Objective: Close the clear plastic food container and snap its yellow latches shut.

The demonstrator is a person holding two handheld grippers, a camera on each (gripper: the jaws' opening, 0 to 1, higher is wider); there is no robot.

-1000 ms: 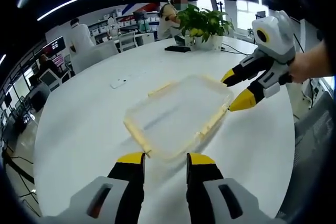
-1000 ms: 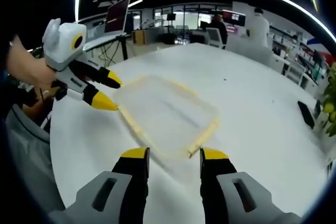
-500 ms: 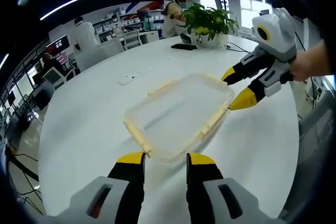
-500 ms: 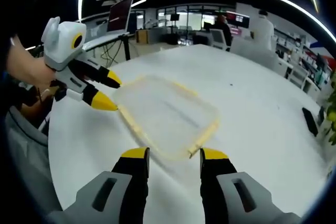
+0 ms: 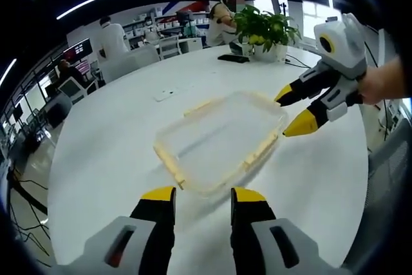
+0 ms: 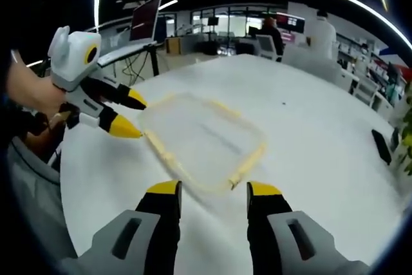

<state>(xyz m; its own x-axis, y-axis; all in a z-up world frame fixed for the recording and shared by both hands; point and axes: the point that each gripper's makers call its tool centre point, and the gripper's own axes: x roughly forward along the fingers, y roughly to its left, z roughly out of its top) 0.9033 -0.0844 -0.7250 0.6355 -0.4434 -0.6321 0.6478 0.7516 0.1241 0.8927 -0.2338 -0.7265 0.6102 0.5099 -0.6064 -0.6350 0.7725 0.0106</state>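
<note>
Clear container (image 5: 219, 140) lies mid-counter (image 5: 103, 152), seemingly lidded; left gripper (image 5: 203, 194) and right gripper (image 6: 212, 189) hover beside it, fingers wide, empty

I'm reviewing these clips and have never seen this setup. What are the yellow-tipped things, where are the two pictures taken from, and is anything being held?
No robot here: a person holds a two-jaw tool in each hand, each carrying a fisheye camera looking along its own jaws. In the left gripper view, the left tool rises from the bottom and the right tool enters from the right; the right gripper view mirrors that. On the white round table lies the clear plastic food container with yellow latches along its edges. Both tools are open and hold nothing; each hovers beside an edge. A potted plant stands farther back.
</note>
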